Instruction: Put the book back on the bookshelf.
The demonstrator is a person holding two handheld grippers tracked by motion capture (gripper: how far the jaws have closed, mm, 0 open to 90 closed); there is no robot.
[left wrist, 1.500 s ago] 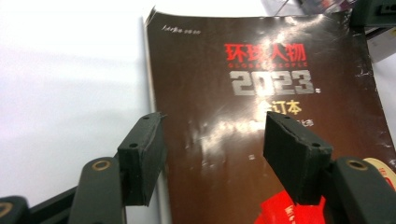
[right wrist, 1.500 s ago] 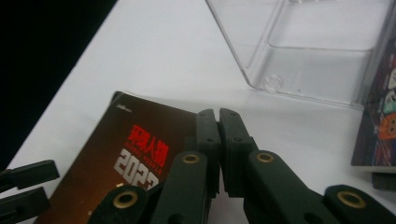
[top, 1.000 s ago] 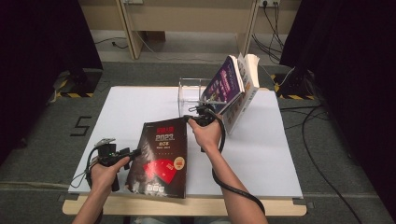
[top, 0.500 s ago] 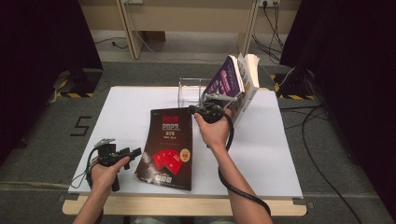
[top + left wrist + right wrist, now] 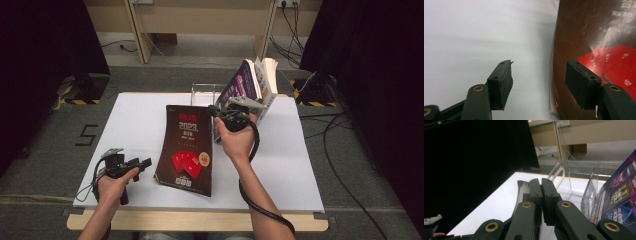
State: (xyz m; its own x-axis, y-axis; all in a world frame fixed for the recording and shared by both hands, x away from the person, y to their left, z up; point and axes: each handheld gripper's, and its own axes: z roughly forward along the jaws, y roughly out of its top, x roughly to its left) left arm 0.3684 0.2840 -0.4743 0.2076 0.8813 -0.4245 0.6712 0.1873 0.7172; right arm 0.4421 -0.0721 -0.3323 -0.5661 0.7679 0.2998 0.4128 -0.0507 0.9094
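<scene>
You are pinching the top edge of the dark red book (image 5: 186,150) with your right gripper (image 5: 220,112), its jaws pressed tight, the book's far end raised off the white table (image 5: 135,120). Your left gripper (image 5: 142,164) is resting with jaws spread beside the book's near corner. Black curtains (image 5: 45,55) are flanking the table; a clear plastic stand (image 5: 202,92) is standing behind, purple books (image 5: 247,82) leaning in it.

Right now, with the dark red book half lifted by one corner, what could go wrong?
1. The right gripper pinches only the top edge of the dark red book; a thin grip like that may slip or bend the cover.
2. The clear stand already holds leaning books; swinging the book in could knock them.
3. The left gripper sits open beside the book's lower edge, giving it no support.
</scene>
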